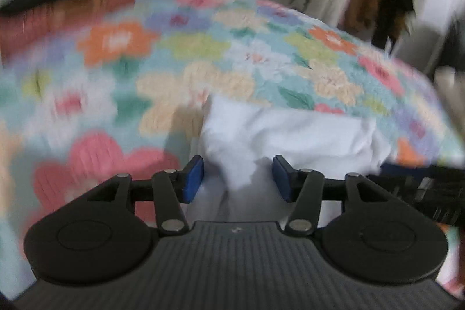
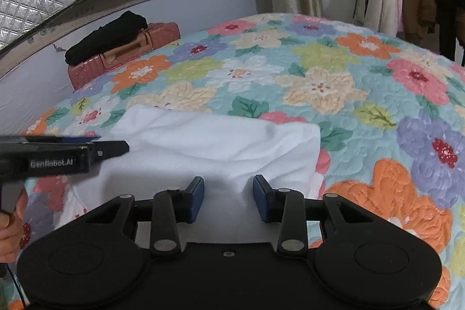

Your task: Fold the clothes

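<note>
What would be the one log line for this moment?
left gripper: open, over white cloth | right gripper: open, over cloth | cloth: partly folded on floral bedspread

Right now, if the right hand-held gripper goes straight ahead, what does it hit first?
Most likely the white garment: it lies directly ahead of the open right hand-held gripper, on the floral bedspread. Depth is unclear.

Open right tongs (image 2: 228,198) over white garment (image 2: 215,144) on floral bedspread (image 2: 363,95).
</note>
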A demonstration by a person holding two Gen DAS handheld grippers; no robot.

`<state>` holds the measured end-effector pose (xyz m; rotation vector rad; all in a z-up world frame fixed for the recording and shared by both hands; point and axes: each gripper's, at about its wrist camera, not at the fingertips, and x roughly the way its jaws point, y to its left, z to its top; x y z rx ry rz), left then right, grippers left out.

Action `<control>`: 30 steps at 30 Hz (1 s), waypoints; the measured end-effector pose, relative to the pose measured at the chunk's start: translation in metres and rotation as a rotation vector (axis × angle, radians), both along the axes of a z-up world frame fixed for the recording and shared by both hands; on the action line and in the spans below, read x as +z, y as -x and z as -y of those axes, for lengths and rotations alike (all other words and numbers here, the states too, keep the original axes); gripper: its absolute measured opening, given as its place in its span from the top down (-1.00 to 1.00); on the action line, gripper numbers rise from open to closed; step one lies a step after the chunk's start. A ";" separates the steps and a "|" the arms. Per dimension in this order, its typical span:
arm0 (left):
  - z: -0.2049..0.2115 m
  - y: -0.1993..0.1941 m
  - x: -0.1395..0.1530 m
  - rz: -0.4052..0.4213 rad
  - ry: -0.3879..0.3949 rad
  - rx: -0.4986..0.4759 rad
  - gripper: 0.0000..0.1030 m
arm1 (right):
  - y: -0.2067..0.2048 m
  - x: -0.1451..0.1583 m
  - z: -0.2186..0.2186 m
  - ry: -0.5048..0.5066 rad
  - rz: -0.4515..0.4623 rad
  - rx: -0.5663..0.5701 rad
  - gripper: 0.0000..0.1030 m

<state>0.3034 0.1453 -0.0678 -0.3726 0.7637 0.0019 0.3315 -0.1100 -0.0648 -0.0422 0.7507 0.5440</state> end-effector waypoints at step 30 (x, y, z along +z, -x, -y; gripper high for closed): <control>-0.002 0.058 0.051 -0.022 0.023 0.044 -0.62 | 0.055 0.075 0.015 -0.065 0.001 0.012 -0.35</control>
